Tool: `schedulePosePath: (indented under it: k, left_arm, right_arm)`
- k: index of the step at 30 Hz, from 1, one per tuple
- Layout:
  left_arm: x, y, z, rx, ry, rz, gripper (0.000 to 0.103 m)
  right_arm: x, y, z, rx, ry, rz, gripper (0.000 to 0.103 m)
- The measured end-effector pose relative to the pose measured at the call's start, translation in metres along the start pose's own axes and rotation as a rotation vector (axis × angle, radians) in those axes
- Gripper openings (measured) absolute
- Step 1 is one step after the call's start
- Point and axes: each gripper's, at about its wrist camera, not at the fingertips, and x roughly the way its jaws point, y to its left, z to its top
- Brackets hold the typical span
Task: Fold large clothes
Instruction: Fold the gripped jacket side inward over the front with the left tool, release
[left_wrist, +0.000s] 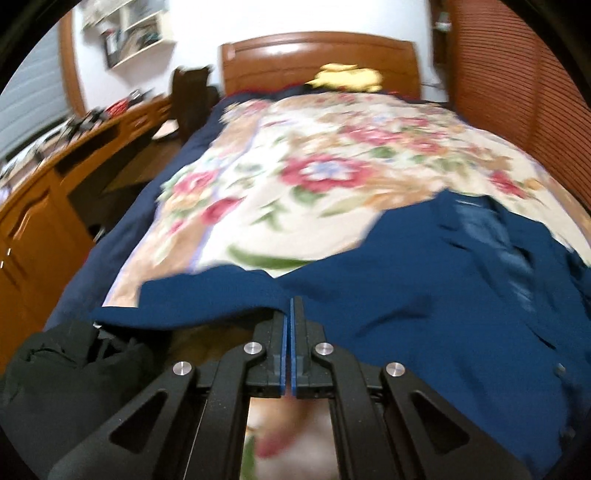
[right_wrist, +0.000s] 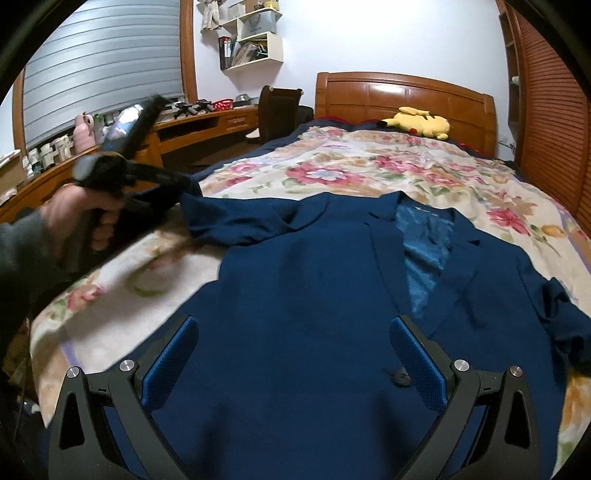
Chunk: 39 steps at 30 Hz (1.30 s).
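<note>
A dark blue suit jacket (right_wrist: 314, 277) lies front up on the floral bedspread (right_wrist: 369, 170), lapels open on a lighter blue lining (right_wrist: 424, 251). My left gripper (left_wrist: 293, 301) is shut, its blue pads pinching the edge of the jacket's left sleeve (left_wrist: 203, 299). From the right wrist view that left gripper (right_wrist: 184, 188) is held by a hand (right_wrist: 92, 214), and it holds the sleeve (right_wrist: 236, 221) raised off the bed. My right gripper (right_wrist: 295, 325) hovers open over the jacket's lower front, near a dark button (right_wrist: 399, 376), with nothing between its pads.
A yellow plush toy (right_wrist: 417, 122) lies by the wooden headboard (right_wrist: 406, 92). A wooden desk (right_wrist: 184, 129) with clutter and a dark chair (right_wrist: 277, 110) stand left of the bed. Louvred wooden doors (right_wrist: 546, 129) line the right side. Dark cloth (left_wrist: 74, 369) sits at the near left.
</note>
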Motion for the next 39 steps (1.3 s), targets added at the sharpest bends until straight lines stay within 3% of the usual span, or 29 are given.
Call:
schedulePosePath:
  k: [6,11,14,17,19,20,21,22,25,29,39]
  left_arm:
    - [-0.046,-0.053,-0.015,0.111,-0.041,-0.099,0.001]
    - [-0.066,-0.075,-0.036,0.174,-0.026,-0.127,0.001]
    - [-0.08,-0.079,-0.045,0.203,-0.031,-0.119,0.006]
    - [-0.092,-0.076,-0.048,0.22,-0.05,-0.108,0.022]
    - [-0.099,-0.071,-0.051,0.209,-0.079,-0.104,0.056]
    - [-0.104,-0.065,-0.052,0.2,-0.103,-0.095,0.064]
    - [-0.104,-0.064,-0.052,0.192,-0.114,-0.094,0.079]
    - [-0.106,-0.058,-0.052,0.177,-0.124,-0.103,0.082]
    - [-0.109,-0.048,-0.054,0.146,-0.134,-0.117,0.082]
    - [-0.105,-0.039,-0.061,0.154,-0.152,-0.081,0.082]
    - [-0.034,0.003,-0.08,0.106,-0.039,0.022,0.082]
  right_arm:
    - [-0.007,0.001,-0.001,0.025,0.001,-0.025,0.103]
    - [-0.014,0.01,-0.003,0.008,-0.011,-0.017,0.103]
    - [-0.016,0.009,-0.004,0.013,-0.013,-0.013,0.103]
    - [-0.017,0.006,-0.003,0.018,-0.02,-0.008,0.103]
    - [-0.015,0.001,-0.002,0.019,-0.025,-0.003,0.103]
    - [-0.013,0.0,-0.001,0.019,-0.026,0.0,0.103]
    - [-0.014,0.0,-0.002,0.018,-0.027,0.002,0.103]
    - [-0.014,0.001,-0.002,0.017,-0.027,0.004,0.103]
    - [-0.013,0.0,-0.002,0.011,-0.028,0.012,0.103]
    - [-0.012,0.001,-0.001,0.001,-0.03,0.022,0.103]
    - [-0.005,0.009,-0.001,-0.046,-0.016,0.05,0.103]
